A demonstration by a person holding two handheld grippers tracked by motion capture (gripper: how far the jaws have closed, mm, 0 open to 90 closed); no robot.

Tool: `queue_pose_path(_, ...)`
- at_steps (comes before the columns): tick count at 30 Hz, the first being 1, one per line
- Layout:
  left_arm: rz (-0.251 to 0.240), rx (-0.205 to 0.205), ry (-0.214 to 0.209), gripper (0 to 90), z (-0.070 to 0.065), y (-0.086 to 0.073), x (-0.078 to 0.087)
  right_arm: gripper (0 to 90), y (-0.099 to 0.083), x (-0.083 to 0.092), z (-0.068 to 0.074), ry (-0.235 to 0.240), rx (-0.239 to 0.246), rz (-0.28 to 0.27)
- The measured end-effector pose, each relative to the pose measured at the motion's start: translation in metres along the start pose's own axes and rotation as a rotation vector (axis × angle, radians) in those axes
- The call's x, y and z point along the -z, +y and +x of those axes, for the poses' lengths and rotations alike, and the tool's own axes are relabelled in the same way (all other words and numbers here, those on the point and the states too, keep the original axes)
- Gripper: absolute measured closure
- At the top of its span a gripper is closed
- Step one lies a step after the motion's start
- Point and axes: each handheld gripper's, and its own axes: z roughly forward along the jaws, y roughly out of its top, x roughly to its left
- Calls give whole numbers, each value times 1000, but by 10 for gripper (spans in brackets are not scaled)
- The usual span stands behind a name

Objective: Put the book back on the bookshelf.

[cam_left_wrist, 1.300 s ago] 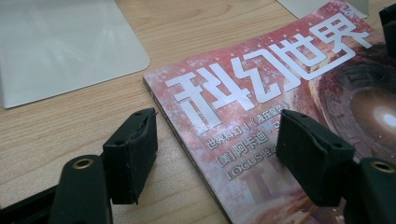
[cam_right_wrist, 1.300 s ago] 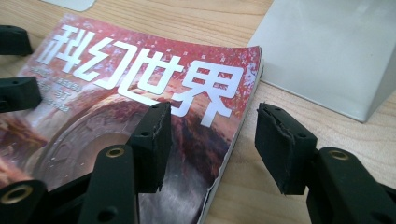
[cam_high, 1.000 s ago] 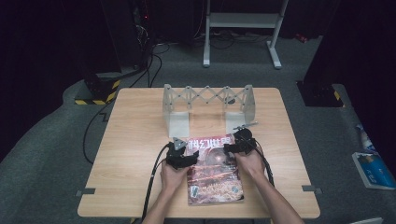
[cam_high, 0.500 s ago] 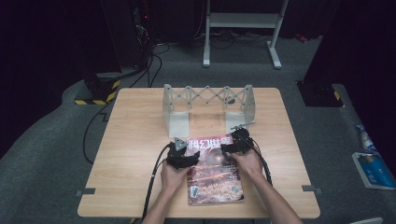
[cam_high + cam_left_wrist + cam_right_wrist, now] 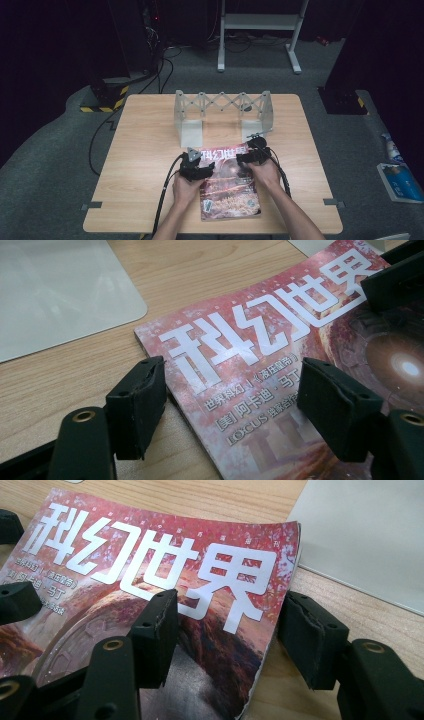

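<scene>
- The magazine (image 5: 230, 185) is a thin, glossy thing with a red-and-rust cover and big white Chinese title characters; it lies flat on the near middle of the table (image 5: 145, 150), title end pointing to the far side.
- The table is pale wood with a fine straight grain and a square-cut edge; bare board lies wide to the left and right of the magazine.
- The left gripper (image 5: 230, 400) has blocky matt-black pads, slightly chipped at the corners. Its jaws stand apart over the magazine's far left corner, one pad above the wood just beside the spine edge, the other above the cover; they clamp nothing.
- The right gripper (image 5: 225, 635) straddles the far right corner in the same way, one pad over the cover, one off the edge above the wood. Its jaws have just been closing a little, with the corner between them, yet the pads are not pressing on it.
- That right corner of the cover curls up slightly off the table.
- A grey metal expanding rack (image 5: 222, 112), with scissor-lattice bars and flat smooth end plates, stands just beyond the magazine, close ahead of both grippers.
</scene>
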Motion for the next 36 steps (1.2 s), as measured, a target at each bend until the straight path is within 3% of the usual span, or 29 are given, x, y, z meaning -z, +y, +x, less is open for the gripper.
queue_pose_path(10, -1, 0, 4, 271, -1, 0, 0, 471, -2, 7, -3, 26, -11, -15)
queue_pose_path(18, -3, -2, 9, 279, -1, 0, -1, 487, -8, 14, 0, 47, 26, -25)
queue_pose_path(23, -5, 0, 9, 282, -1, 0, -1, 499, -10, 17, -5, 85, -12, -20)
queue_pose_path(28, -5, 1, 13, 281, -2, 0, -1, 497, -9, 15, -2, 67, 6, -24)
queue_pose_path(36, -5, 5, 17, 290, -3, 0, -1, 520, -9, 22, 0, 92, 18, -37)
